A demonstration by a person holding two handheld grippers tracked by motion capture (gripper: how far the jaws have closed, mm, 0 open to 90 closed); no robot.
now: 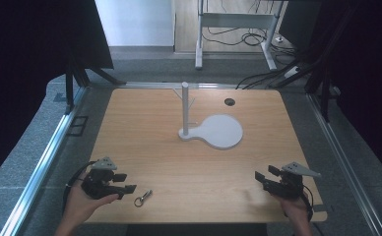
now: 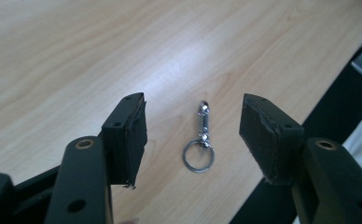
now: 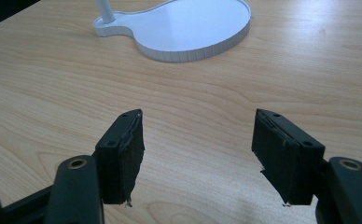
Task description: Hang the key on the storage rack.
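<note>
Both wide open and empty, left hand-held gripper (image 2: 193, 135) framing flat key ring (image 2: 199, 143) near desk (image 1: 149, 128) edge, right hand-held gripper (image 3: 198, 158) idle: likely slip or nudge overboard.

The left hand-held gripper (image 1: 122, 182) sat in the person's left hand (image 1: 83, 196) at the near left of the surface (image 1: 144, 113), its jaws spread wide and pointing rightward. The right hand-held gripper (image 1: 264, 175) sat in the right hand (image 1: 292, 205) at the near right, jaws likewise spread, pointing leftward.
</note>
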